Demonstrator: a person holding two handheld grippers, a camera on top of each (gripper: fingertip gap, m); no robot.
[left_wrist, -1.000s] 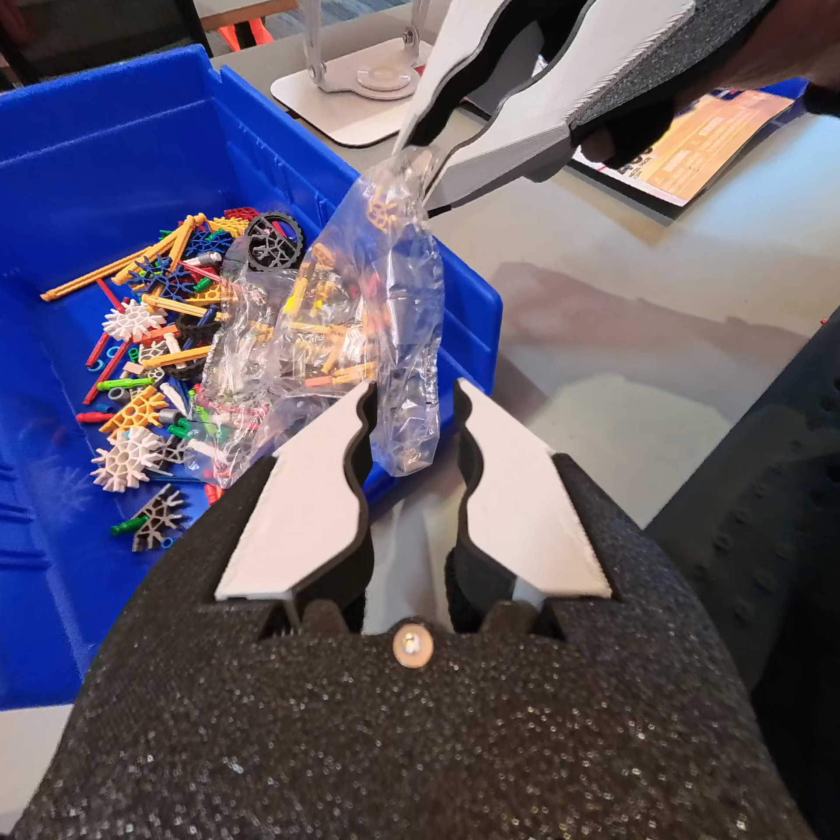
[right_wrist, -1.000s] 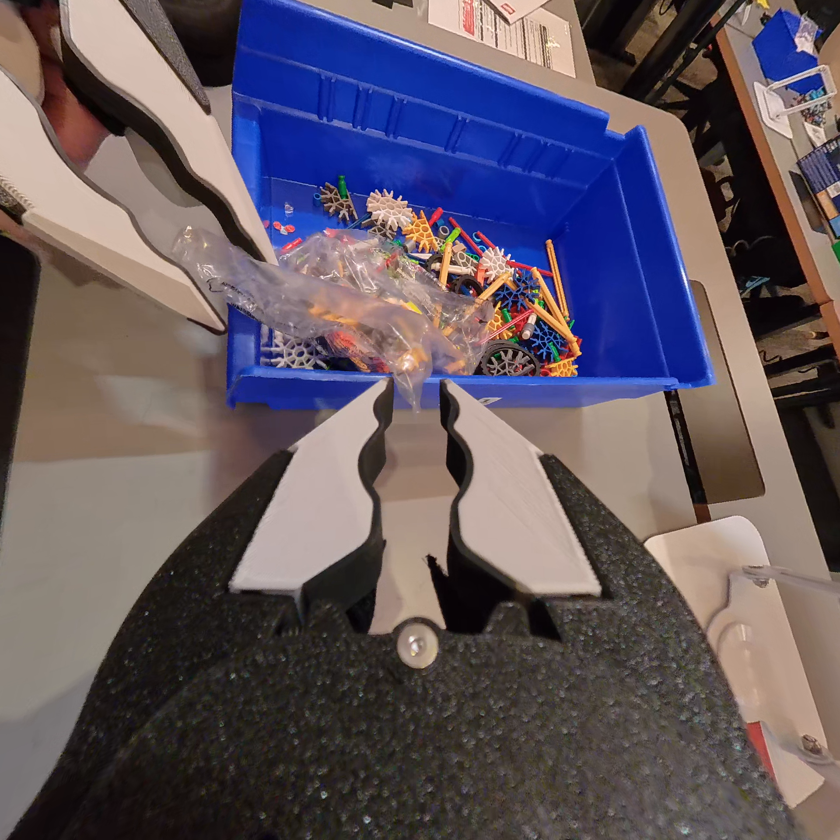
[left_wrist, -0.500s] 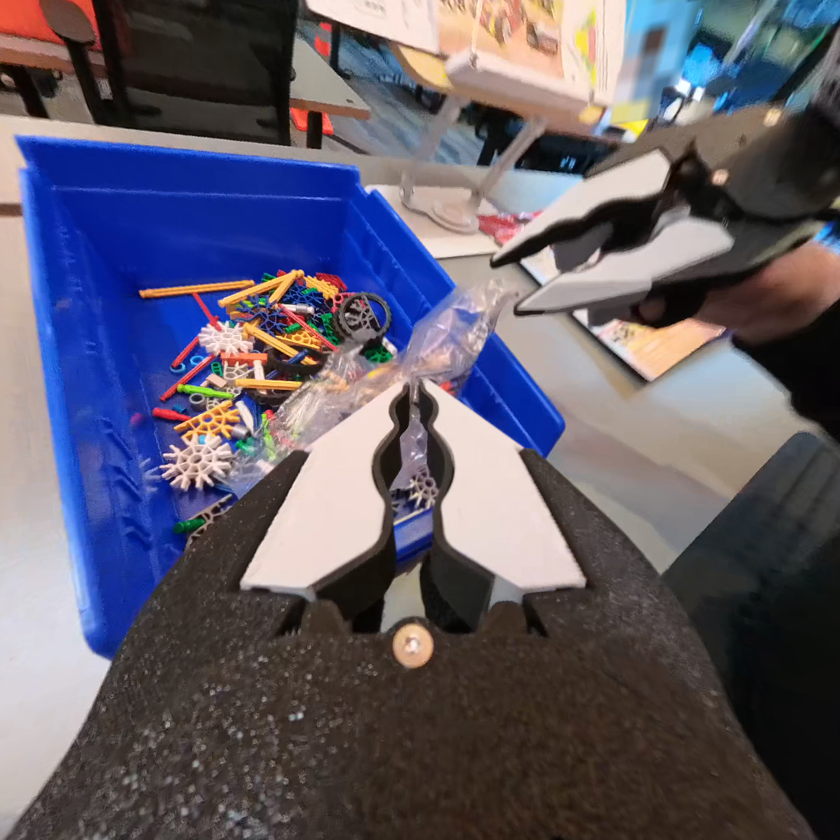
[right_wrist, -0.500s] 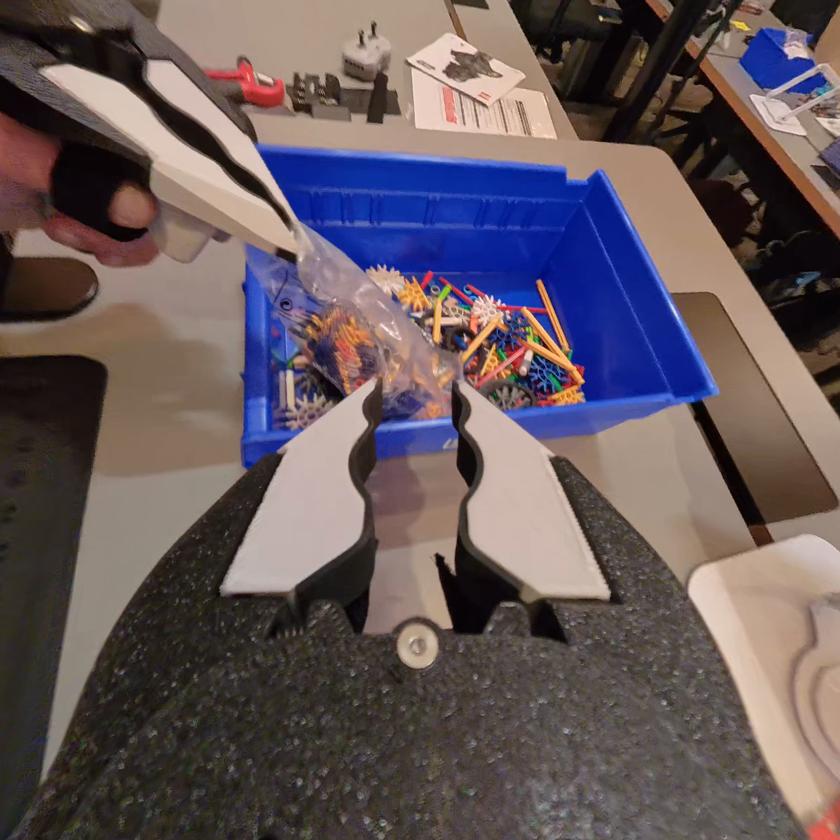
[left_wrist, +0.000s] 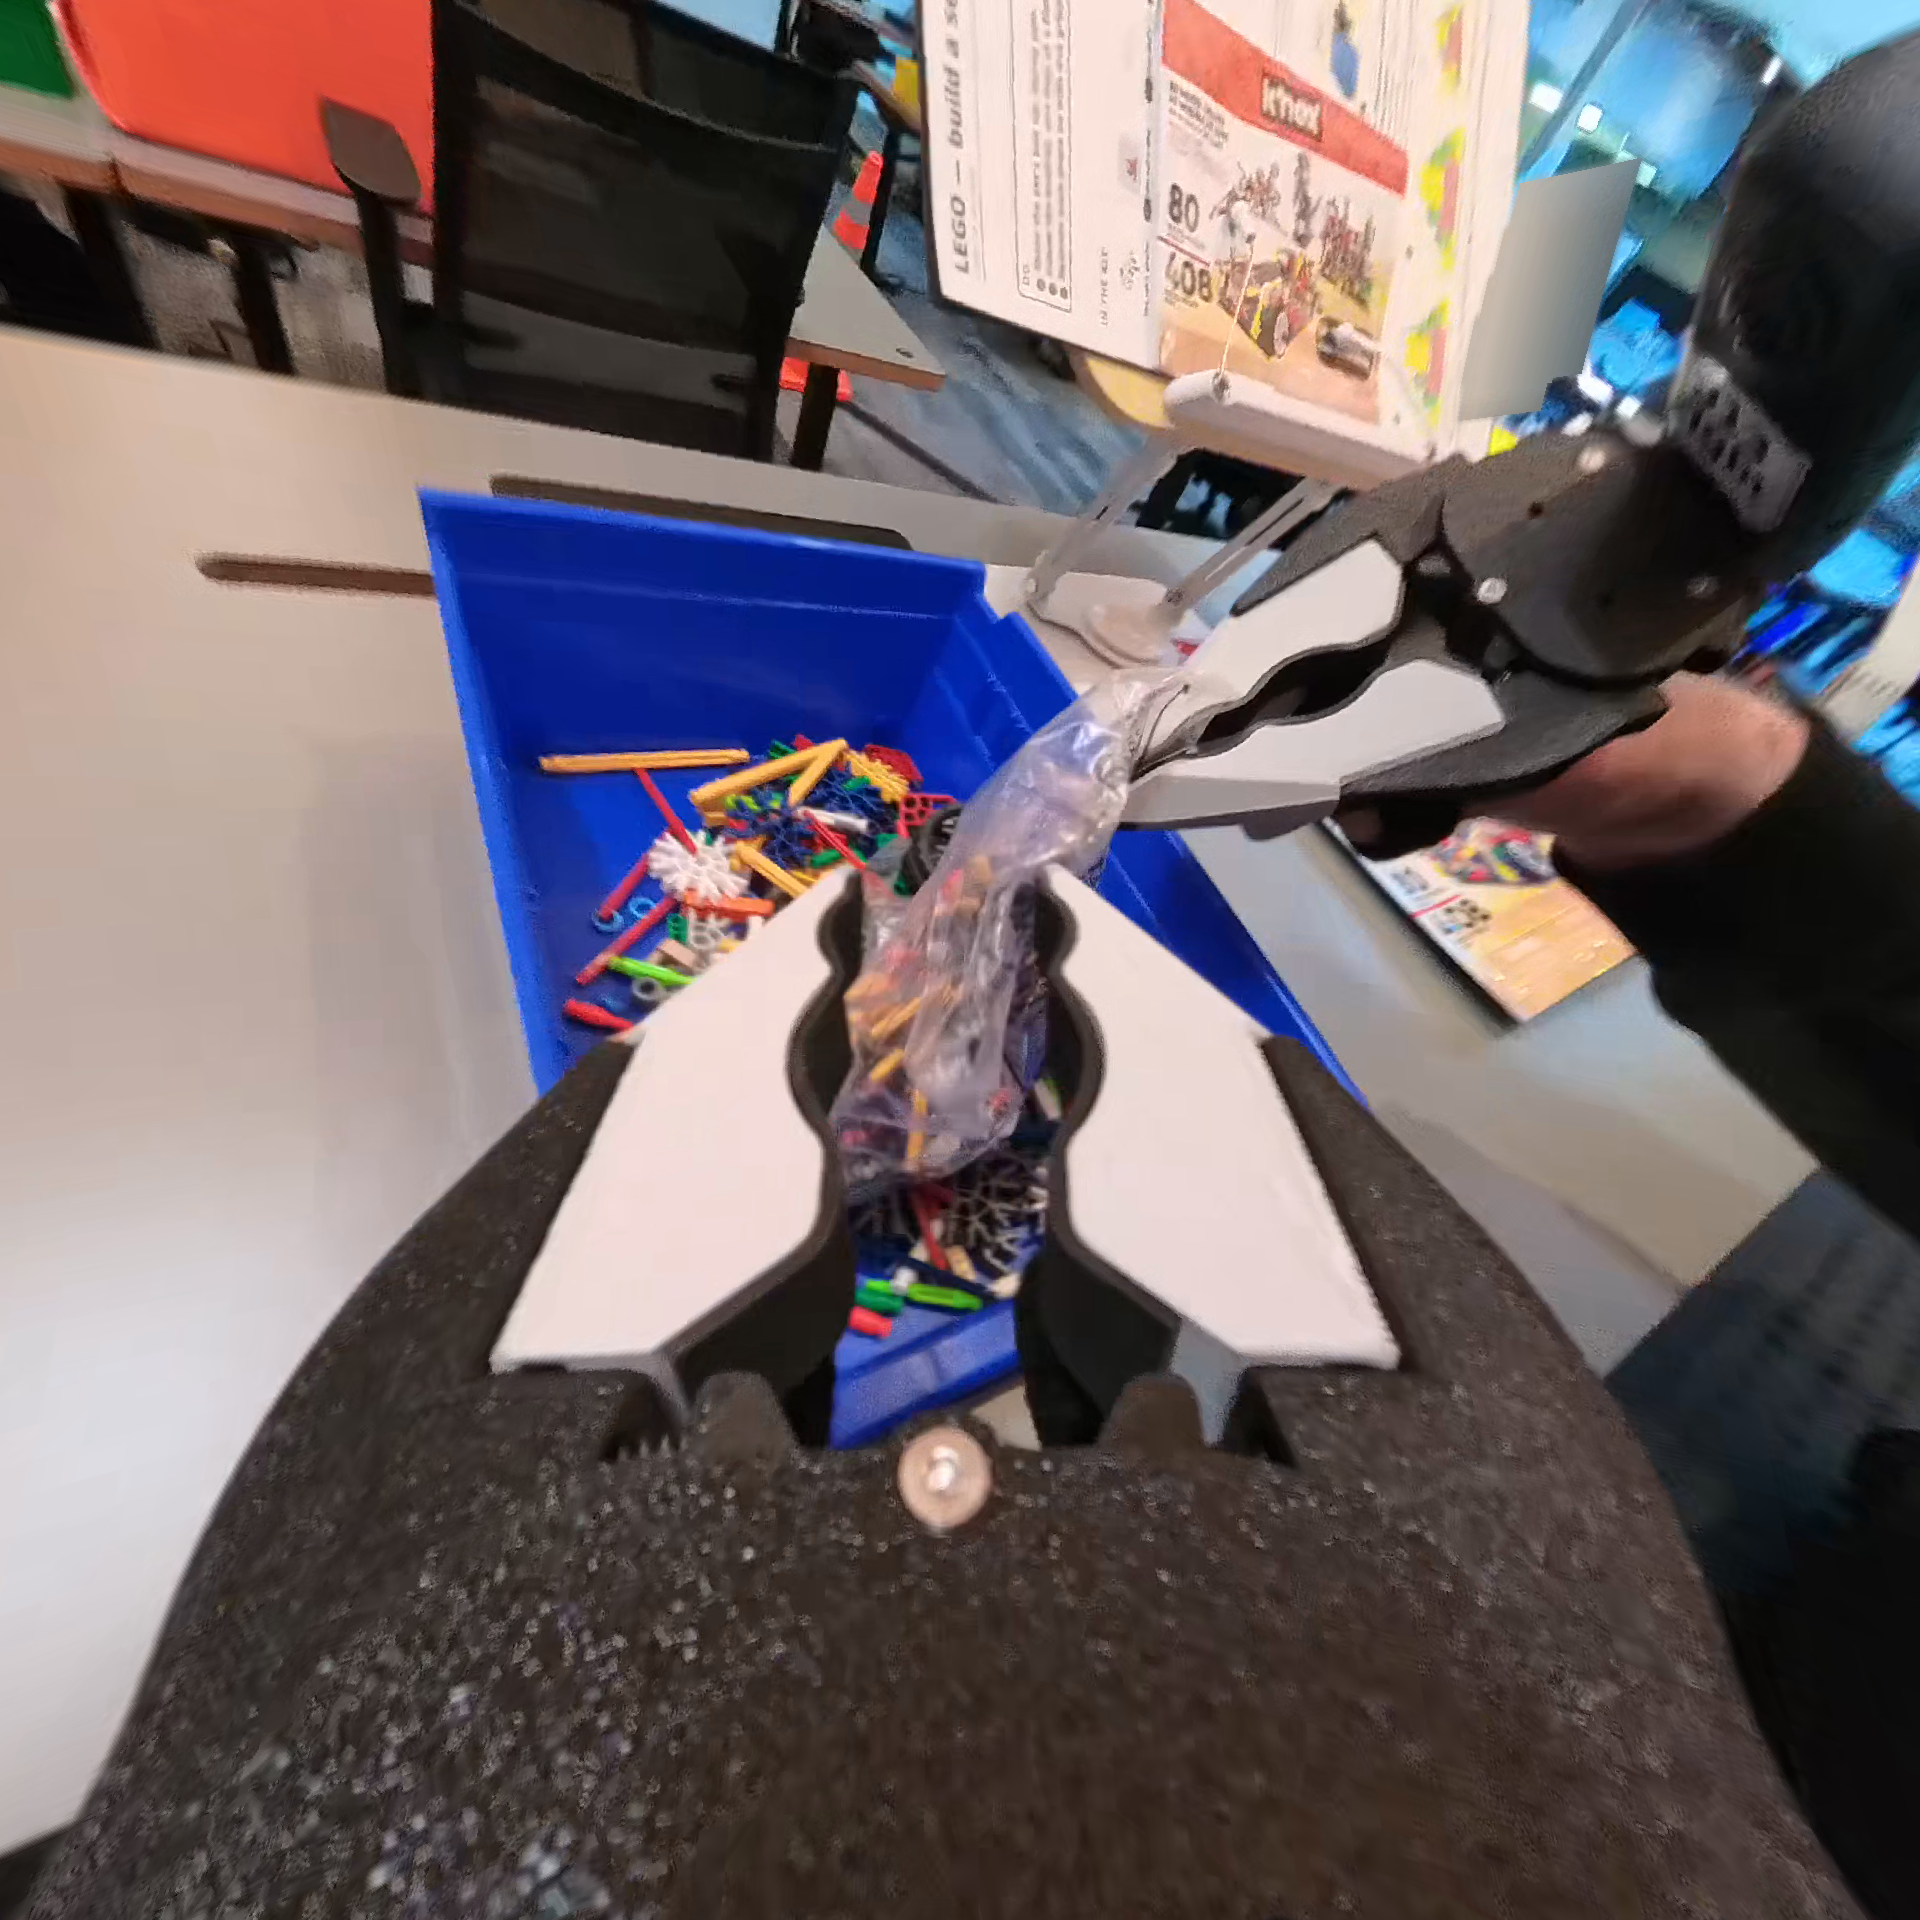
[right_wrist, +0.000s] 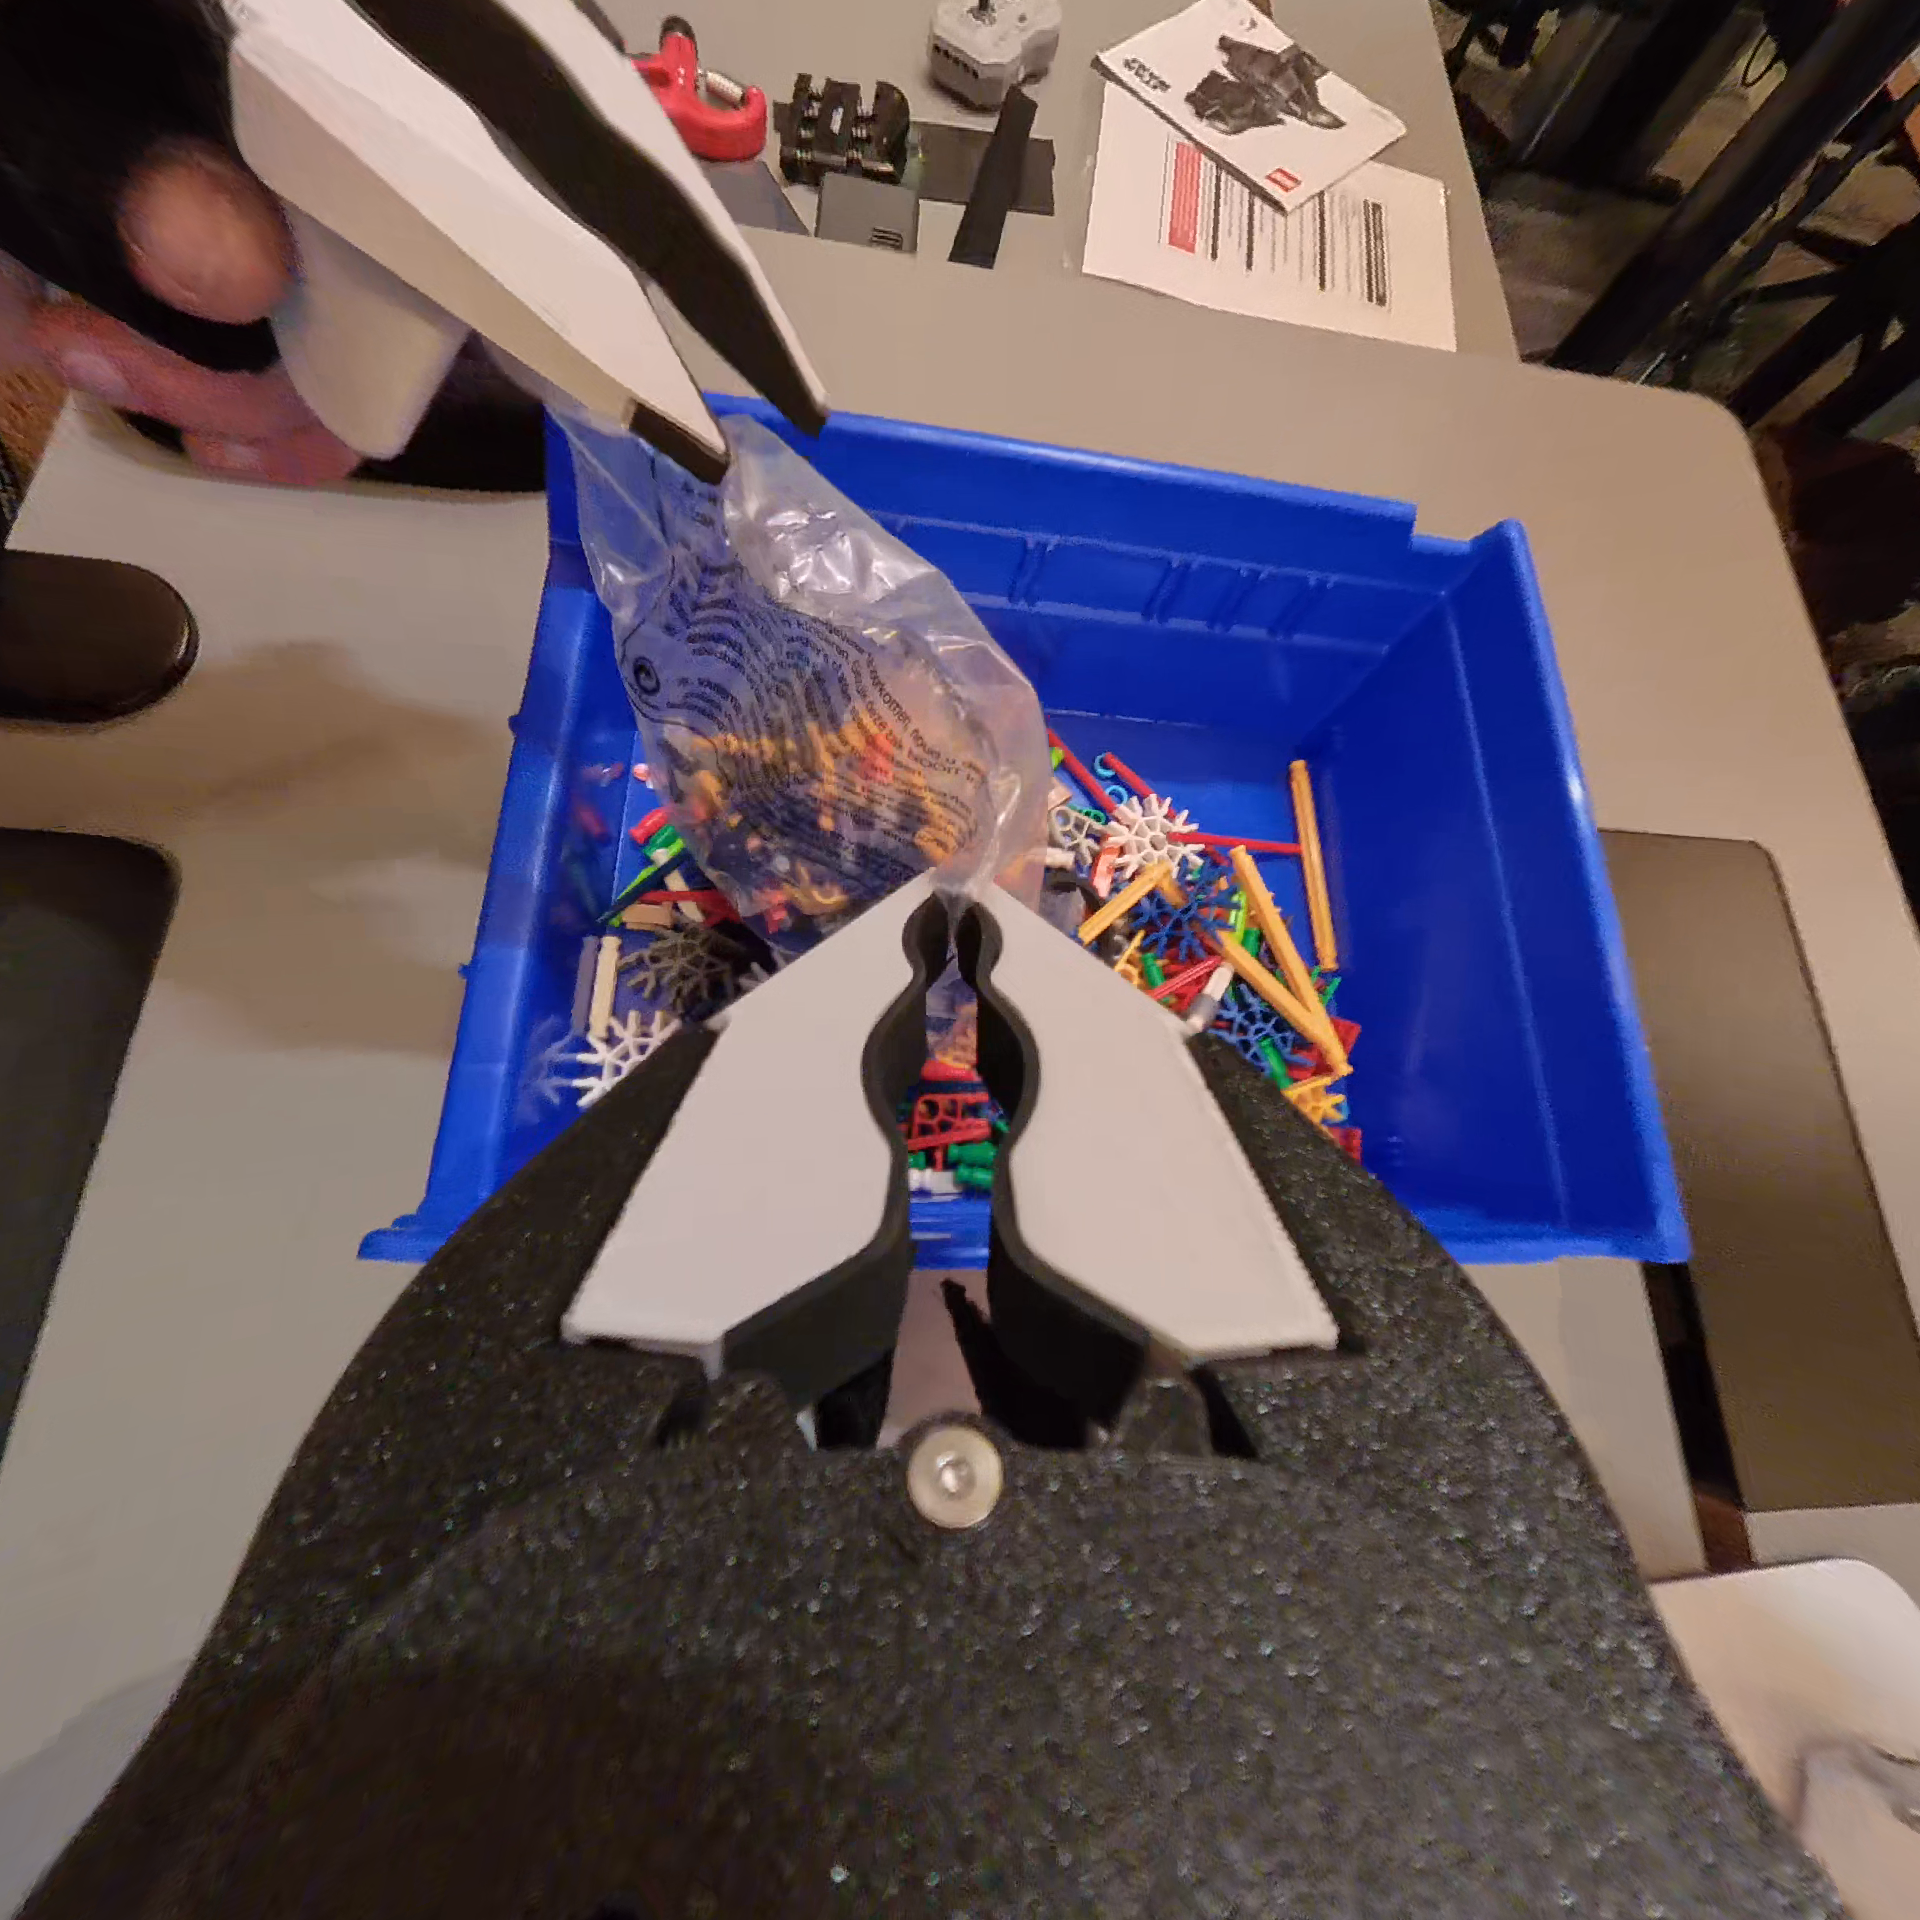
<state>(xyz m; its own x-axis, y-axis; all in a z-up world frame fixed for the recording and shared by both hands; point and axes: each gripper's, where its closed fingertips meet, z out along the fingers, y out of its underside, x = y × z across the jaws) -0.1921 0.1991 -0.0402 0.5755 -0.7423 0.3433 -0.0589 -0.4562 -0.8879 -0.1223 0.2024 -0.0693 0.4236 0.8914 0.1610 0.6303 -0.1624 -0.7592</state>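
Blue plastic caught the eye first: a big blue bin (right_wrist: 1538, 935) sat on the grey table (right_wrist: 312, 831), its floor strewn with loose construction pieces (right_wrist: 1226, 914), rods and snowflake-shaped connectors in yellow, red, green and white. And over it, look at that, a clear plastic bag (right_wrist: 810, 727) of more small pieces hung in the air, strung between two tools! The right gripper (right_wrist: 951, 909) had its tips pressed together on a thin lower corner of the film, a neat pinch with no daylight between the fingers. The left gripper (left_wrist: 945, 894) came in from eleven o'clock in the right wrist view and had the bag's other end; its fingers stood a little apart, but the bulky bag filled the gap between them, so I judged it clamped on the bag and not loose. Held at both ends like that, the bag slanted from high at eleven o'clock down toward the middle, clear of the bin floor, its weight sagging into the belly; I'd say two grips kept the slippery film from swinging. It hung above the bin's left half, so anything that slipped out would have landed inside the walls. A person's hand (left_wrist: 1662, 790) wrapped the right tool's handle at three o'clock in the left wrist view. Beyond the bin, at twelve to one o'clock, lay printed booklets (right_wrist: 1268, 208) and a red clamp (right_wrist: 707, 99), well apart from the action.
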